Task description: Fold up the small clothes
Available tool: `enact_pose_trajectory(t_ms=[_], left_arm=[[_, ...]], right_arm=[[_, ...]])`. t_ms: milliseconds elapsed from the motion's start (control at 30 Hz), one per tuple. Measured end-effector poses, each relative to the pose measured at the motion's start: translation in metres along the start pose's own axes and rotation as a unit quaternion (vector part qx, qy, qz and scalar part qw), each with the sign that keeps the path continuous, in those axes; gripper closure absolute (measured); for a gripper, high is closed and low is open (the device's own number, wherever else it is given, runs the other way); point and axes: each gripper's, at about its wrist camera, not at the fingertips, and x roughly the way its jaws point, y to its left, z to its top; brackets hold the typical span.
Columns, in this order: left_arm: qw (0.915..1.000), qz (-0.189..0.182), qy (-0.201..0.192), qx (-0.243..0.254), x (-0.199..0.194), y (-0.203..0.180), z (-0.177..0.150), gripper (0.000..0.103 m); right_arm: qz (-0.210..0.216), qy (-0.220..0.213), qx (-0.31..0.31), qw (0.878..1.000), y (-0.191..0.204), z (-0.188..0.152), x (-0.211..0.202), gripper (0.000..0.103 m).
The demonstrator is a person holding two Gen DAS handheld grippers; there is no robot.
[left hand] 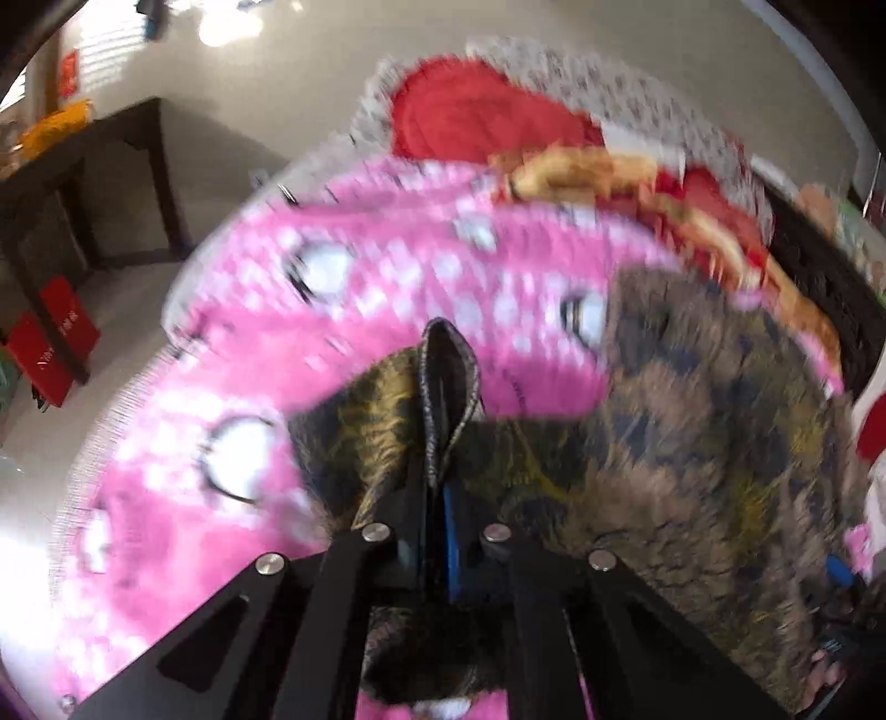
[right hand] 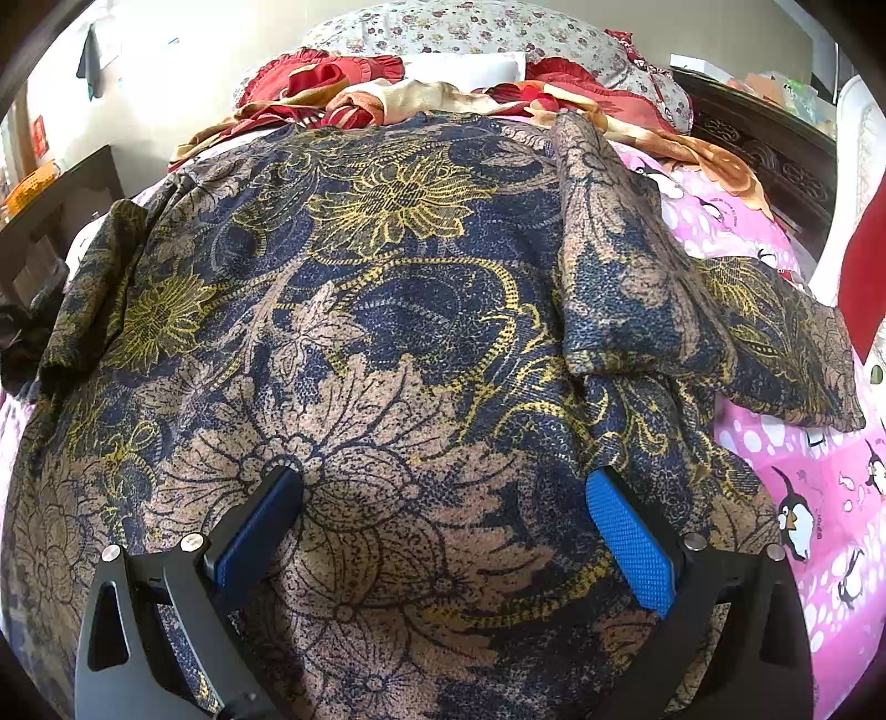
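The floral garment [right hand: 387, 332] is pinched at a fold by the left claw [left hand: 437, 471]; the right claw [right hand: 443, 531] is held spread above it.

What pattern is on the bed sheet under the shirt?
Pink bed sheet with white dots and cartoon penguins, clearest in the right wrist view.

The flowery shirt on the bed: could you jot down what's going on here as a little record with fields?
garment: navy, tan and yellow floral shirt, spread across the bed
bedding: pink penguin sheet
sleeve: one sleeve folded in over the body
left gripper: jaws shut on a pinched edge of the shirt
right gripper: jaws open, above the shirt's lower half
behind: floral pillow
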Motion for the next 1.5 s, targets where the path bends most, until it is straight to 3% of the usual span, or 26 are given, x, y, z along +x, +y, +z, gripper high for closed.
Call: enact_pose_trajectory(t_ms=[167, 333, 467, 567, 667, 867, 967, 1100, 1367, 1400, 1500], left_arm=[[0.9975, 0.030, -0.063, -0.013, -0.088, 0.051, 0.023, 0.098], [0.9879, 0.109, -0.100, -0.046, -0.146, 0.129, 0.032, 0.099], [0.9826, 0.132, -0.101, -0.082, -0.161, 0.180, 0.029, 0.099], [0.9844, 0.131, -0.092, -0.074, -0.153, 0.187, 0.022, 0.098], [0.9862, 0.104, -0.093, -0.088, -0.142, 0.183, 0.017, 0.099], [0.9932, 0.019, -0.109, -0.039, -0.120, 0.115, 0.014, 0.099], [0.9952, -0.020, -0.093, -0.022, -0.095, 0.072, 0.012, 0.099], [0.9955, -0.072, -0.061, -0.005, -0.051, 0.007, 0.002, 0.099], [0.9816, -0.186, -0.024, 0.035, 0.000, -0.134, -0.018, 0.098], [0.9804, -0.192, -0.022, 0.039, 0.007, -0.146, -0.022, 0.098], [0.9822, -0.179, 0.012, 0.054, 0.036, -0.161, -0.036, 0.083]], right_arm=[[0.000, 0.000, 0.000, 1.000, 0.000, 0.000, 0.000, 0.000], [-0.002, 0.000, -0.001, 1.000, 0.000, 0.000, 0.000, 0.000], [-0.002, 0.000, -0.002, 1.000, 0.001, 0.000, 0.000, 0.000], [-0.002, 0.000, -0.002, 1.000, 0.001, 0.000, 0.000, 0.000], [-0.002, 0.000, -0.001, 1.000, 0.001, 0.000, 0.000, 0.000], [-0.005, 0.003, -0.003, 1.000, 0.001, 0.001, 0.000, 0.000], [-0.014, 0.018, -0.010, 1.000, 0.002, 0.004, -0.003, 0.000], [-0.027, 0.011, -0.034, 0.999, 0.013, 0.018, -0.022, 0.011], [0.061, -0.032, -0.057, 0.996, 0.045, 0.065, -0.045, 0.011], [0.074, -0.037, -0.061, 0.995, 0.049, 0.071, -0.043, 0.011], [0.093, -0.044, -0.074, 0.992, 0.067, 0.082, -0.032, 0.011]])
